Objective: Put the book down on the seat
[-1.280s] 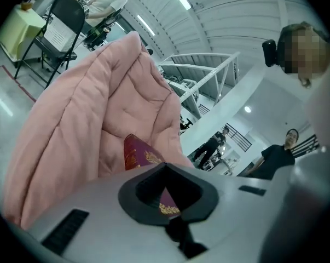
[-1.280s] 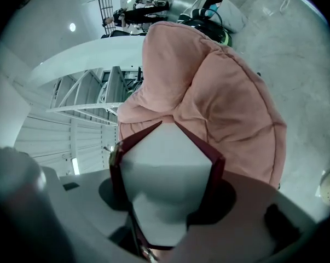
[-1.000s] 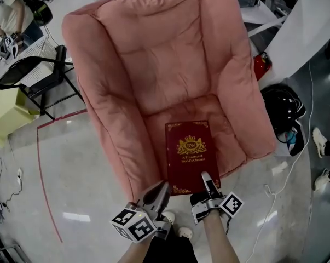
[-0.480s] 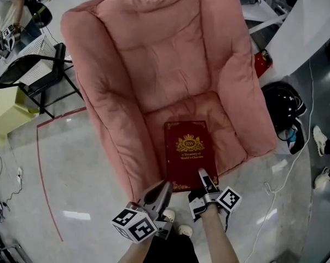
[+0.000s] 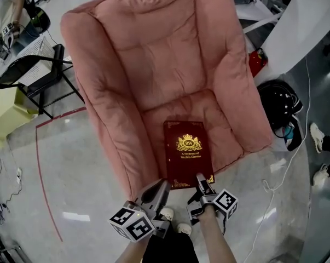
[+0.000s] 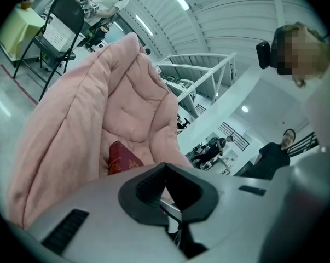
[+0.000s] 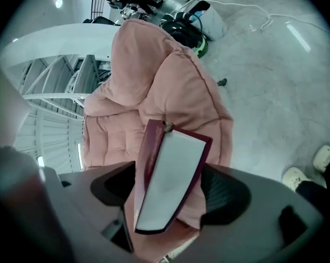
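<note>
Maroon book (image 5: 187, 153): lies flat, cover up, on the front part of the seat (image 5: 222, 126); its near edge sits at the seat's front lip.
Seat: pink cushion of a padded armchair (image 5: 154, 43). It seems to carry the book's whole weight, going by how level the cover lies.
Right tool (image 5: 199, 179): at the book's near edge, jaws opening. The book's page edge stands between them, with a gap showing at one pad, so no pinch.
Left tool (image 5: 158, 190): just beside the right one, short of the seat front, jaws pressed together, nothing in them.
Done: book is down on the seat and the grip is being let go.
Left to do: as I judge it, only drawing the right tool clear without dragging the book off the lip.
</note>
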The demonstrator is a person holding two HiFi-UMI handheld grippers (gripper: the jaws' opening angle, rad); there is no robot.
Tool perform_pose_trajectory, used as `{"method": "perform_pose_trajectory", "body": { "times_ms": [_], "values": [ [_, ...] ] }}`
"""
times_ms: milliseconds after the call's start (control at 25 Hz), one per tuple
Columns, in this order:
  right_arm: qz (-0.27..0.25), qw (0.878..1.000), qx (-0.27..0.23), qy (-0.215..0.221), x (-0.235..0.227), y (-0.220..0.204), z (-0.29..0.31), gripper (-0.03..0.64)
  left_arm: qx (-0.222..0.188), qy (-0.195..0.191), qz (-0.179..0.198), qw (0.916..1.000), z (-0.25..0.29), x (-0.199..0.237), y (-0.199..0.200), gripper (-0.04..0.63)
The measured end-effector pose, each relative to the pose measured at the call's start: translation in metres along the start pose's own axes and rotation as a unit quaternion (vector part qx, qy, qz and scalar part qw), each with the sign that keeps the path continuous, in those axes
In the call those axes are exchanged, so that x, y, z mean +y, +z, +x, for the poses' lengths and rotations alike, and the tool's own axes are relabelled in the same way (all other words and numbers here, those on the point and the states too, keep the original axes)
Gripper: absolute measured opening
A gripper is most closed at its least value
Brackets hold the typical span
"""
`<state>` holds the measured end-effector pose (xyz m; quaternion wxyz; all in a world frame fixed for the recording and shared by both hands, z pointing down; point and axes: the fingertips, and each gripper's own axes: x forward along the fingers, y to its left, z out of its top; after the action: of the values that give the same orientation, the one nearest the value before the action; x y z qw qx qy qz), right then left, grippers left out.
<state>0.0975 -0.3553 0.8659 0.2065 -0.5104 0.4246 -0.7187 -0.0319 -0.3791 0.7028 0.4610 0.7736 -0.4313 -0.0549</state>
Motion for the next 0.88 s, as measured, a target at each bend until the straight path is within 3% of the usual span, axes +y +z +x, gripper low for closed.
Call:
{"method": "perform_pose_trajectory", "body": {
  "times_ms": [280,720,760,880],
  "values": [
    [-0.007,1.0,-0.007,0.005,-0.008,-0.006,-0.029,0.356,-0.001,0.006,0.009,0.9999,-0.011,-0.009,-0.008,0.008],
    [-0.038,0.994,-0.003,0.104,0.067,-0.003,-0.062,0.344,-0.005,-0.009,0.027,0.9996,-0.023,-0.055,0.0,0.009],
    [-0.04,0.994,-0.008,0.102,0.075,-0.003,-0.066,0.314,-0.007,-0.012,0.028,0.9995,-0.024,-0.06,0.003,0.009],
    [-0.06,0.994,-0.031,0.087,0.094,-0.001,-0.082,0.046,-0.012,-0.016,0.037,0.9991,-0.031,-0.078,0.013,0.008]
  ]
}}
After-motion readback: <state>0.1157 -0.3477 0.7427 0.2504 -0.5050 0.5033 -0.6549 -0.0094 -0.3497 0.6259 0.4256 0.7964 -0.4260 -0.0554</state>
